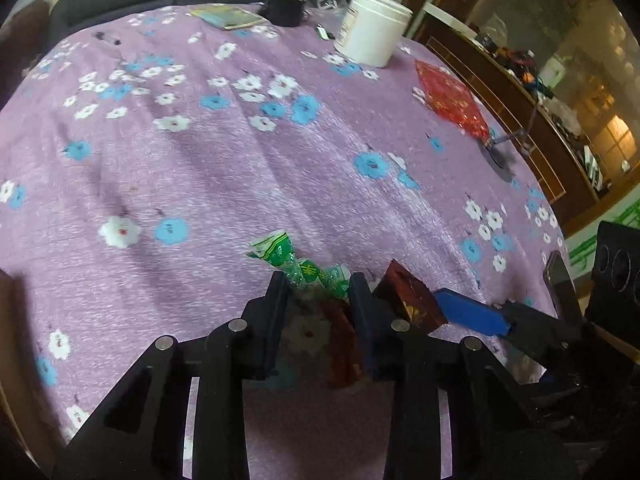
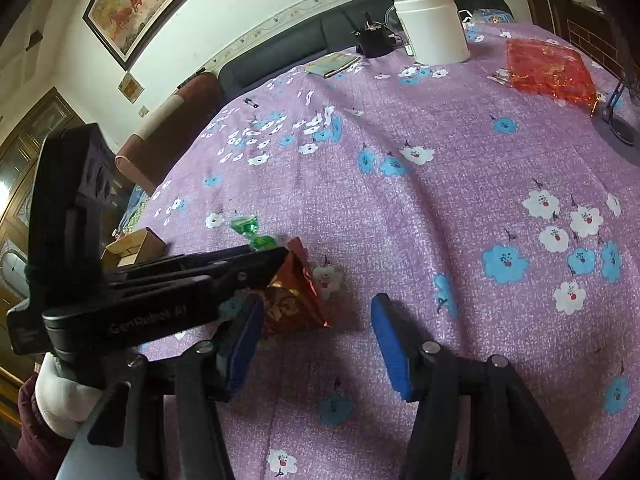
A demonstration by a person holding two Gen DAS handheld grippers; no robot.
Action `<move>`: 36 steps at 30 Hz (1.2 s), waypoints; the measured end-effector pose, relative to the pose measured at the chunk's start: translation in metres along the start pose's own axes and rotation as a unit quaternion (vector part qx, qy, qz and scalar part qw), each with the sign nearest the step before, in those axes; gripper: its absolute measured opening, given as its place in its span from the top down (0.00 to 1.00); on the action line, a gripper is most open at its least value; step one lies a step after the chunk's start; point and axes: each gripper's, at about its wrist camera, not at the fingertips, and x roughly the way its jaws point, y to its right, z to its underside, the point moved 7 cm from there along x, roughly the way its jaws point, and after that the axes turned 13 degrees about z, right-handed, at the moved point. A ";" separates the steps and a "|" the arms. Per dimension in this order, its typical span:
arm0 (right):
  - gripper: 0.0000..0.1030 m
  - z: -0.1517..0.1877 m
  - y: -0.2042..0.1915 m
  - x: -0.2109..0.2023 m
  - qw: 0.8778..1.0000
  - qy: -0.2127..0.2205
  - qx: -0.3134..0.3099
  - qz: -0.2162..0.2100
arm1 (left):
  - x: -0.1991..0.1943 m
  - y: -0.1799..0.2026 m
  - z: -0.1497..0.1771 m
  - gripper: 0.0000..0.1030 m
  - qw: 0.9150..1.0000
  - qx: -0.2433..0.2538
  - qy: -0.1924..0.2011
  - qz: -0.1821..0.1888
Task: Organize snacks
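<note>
A green wrapped candy (image 1: 304, 266) lies on the purple flowered tablecloth (image 1: 240, 168), and my left gripper (image 1: 320, 284) straddles it with its jaws partly closed around it; contact is unclear. A dark red foil snack packet (image 1: 412, 298) lies just right of it. In the right wrist view the red packet (image 2: 294, 292) sits by the left finger (image 2: 244, 344) of my right gripper (image 2: 316, 316), which is open and empty. The green candy (image 2: 250, 230) shows beyond the left gripper's body (image 2: 160, 280). A red mesh pouch (image 1: 452, 98) lies far right.
A white plastic tub (image 1: 374, 28) stands at the far side, with a booklet (image 1: 230, 16) and a small black pot (image 1: 286, 8) near it. A black stand base (image 1: 500, 156) sits by the right table edge. A sofa (image 2: 360, 28) lies behind the table.
</note>
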 end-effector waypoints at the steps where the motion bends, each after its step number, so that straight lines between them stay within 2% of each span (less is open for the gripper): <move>1: 0.42 0.000 0.000 0.000 1.000 0.001 0.000 0.000 | -0.003 -0.002 0.000 0.74 1.000 -0.003 0.004 -0.001; 11: 0.37 -0.002 -0.002 0.002 1.000 0.009 0.000 -0.011 | -0.057 0.005 0.020 0.74 0.997 -0.018 0.060 0.043; 17: 0.31 0.000 -0.007 0.001 1.000 0.013 -0.010 -0.018 | -0.089 0.014 0.053 0.74 0.991 -0.040 0.092 0.087; 20: 0.30 0.002 -0.008 0.000 1.000 0.015 -0.015 -0.020 | -0.103 0.019 0.073 0.74 0.989 -0.040 0.110 0.089; 24: 0.30 0.001 -0.012 -0.002 1.000 0.017 -0.023 0.005 | -0.121 0.019 0.097 0.74 0.986 -0.046 0.122 0.099; 28: 0.30 -0.006 -0.026 -0.003 0.999 0.024 -0.040 0.028 | -0.124 0.011 0.110 0.74 0.989 -0.051 0.116 0.081; 32: 0.30 -0.014 -0.046 0.018 0.995 0.014 -0.073 0.065 | -0.126 0.005 0.119 0.74 0.988 -0.060 0.117 0.081; 33: 0.33 -0.014 -0.051 0.025 0.993 0.008 -0.087 0.076 | -0.127 0.006 0.121 0.74 0.988 -0.061 0.116 0.082; 34: 0.49 -0.012 -0.053 0.032 0.991 -0.004 -0.098 0.087 | -0.127 0.005 0.122 0.74 0.988 -0.060 0.115 0.082; 35: 0.60 -0.012 -0.053 0.034 0.989 0.003 -0.104 0.105 | -0.127 0.006 0.122 0.74 0.988 -0.059 0.114 0.080; 36: 0.64 -0.011 -0.055 0.033 0.988 0.004 -0.110 0.110 | -0.126 0.007 0.123 0.73 0.989 -0.058 0.111 0.078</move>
